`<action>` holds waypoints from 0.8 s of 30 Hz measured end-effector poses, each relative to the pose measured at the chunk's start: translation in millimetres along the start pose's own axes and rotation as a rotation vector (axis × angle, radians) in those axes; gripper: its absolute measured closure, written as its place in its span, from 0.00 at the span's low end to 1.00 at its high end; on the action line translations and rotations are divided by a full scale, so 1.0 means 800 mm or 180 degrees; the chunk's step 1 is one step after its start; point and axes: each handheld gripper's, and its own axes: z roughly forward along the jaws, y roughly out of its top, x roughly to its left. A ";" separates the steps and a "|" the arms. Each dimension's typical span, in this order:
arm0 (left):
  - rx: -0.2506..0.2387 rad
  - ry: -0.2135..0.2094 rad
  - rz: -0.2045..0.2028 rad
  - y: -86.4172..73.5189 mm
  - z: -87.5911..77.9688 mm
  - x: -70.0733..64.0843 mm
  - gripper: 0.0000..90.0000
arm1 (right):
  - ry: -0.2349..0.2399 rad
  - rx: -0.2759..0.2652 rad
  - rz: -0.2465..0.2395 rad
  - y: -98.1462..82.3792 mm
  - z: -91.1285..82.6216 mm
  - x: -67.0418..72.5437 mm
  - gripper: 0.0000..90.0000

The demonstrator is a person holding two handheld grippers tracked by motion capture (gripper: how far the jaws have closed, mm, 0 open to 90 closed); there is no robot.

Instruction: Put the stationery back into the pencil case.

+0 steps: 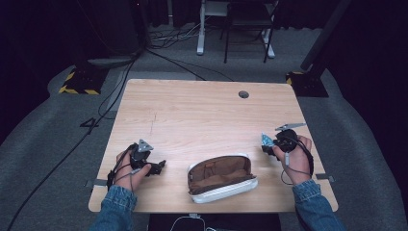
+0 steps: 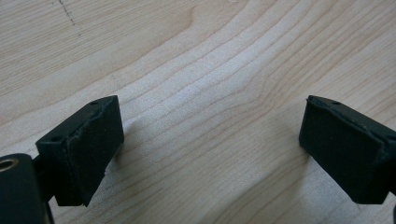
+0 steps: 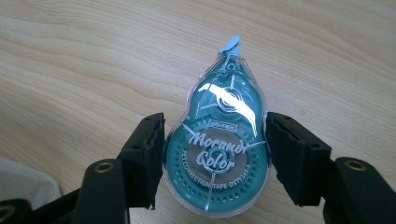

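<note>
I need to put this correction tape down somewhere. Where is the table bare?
The whole far half of the table, up to the round hole, is bare. The near edge is crowded: the open pouch lies between both hands.

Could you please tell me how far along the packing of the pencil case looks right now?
Done: the right gripper is shut on the correction tape. In hand: it is held above the table. Left: placing it in the open pencil case; the left gripper waits open.
</note>
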 end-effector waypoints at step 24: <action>0.0000 -0.0001 -0.0002 0.000 0.000 0.000 0.07 | 0.0330 -0.0292 -0.0225 0.021 -0.060 0.034 0.44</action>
